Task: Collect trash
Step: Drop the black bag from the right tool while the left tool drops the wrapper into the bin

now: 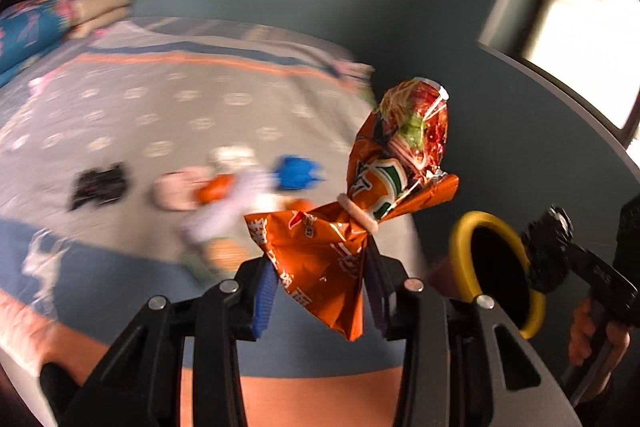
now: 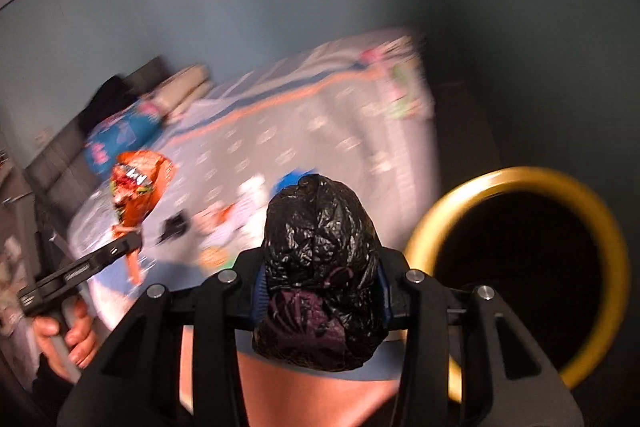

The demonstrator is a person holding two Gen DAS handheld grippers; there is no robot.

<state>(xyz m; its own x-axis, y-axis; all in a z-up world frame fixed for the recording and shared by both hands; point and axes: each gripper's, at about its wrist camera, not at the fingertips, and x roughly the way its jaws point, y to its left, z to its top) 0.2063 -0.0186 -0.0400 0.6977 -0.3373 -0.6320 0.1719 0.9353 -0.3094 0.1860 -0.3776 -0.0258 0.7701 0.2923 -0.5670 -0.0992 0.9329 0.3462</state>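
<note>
Two claws up over the bed, each clamped on trash. Left claw partly closed, pinching an orange snack wrapper that has a pale rubber band around its middle, its top sticking up. Right claw partly closed around a crumpled black plastic bag. Yellow-rimmed bin with a dark inside is just right of the black bag, beside the bed. More litter on the bedspread: blue piece, black piece, blurred.
</note>
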